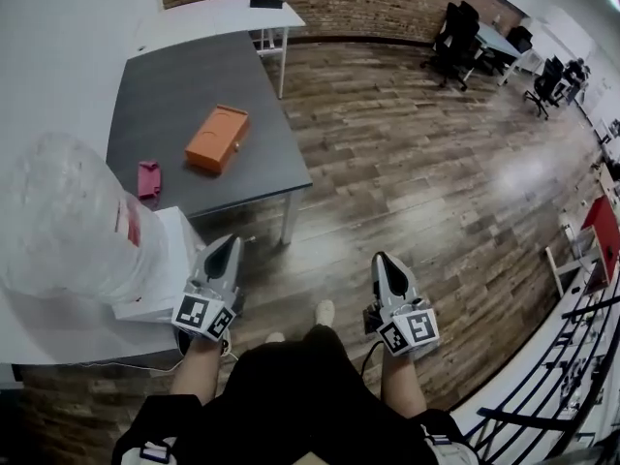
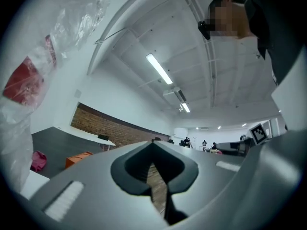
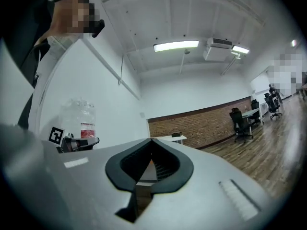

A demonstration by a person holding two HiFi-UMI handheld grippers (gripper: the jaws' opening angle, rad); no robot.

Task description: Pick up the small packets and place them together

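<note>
A small pink packet lies near the left edge of the dark grey table, with an orange box to its right. Both grippers hang low in front of the person, off the table. My left gripper is shut with nothing in it, beside a white stand. My right gripper is shut and empty over the wooden floor. In the left gripper view the jaws meet at the tip, and the pink packet and orange box show far off. The right gripper view shows closed jaws.
A large clear water bottle sits on a white stand at the left, close to my left gripper. A white table stands behind the grey one. Office chairs are at the far right. A black railing runs along the lower right.
</note>
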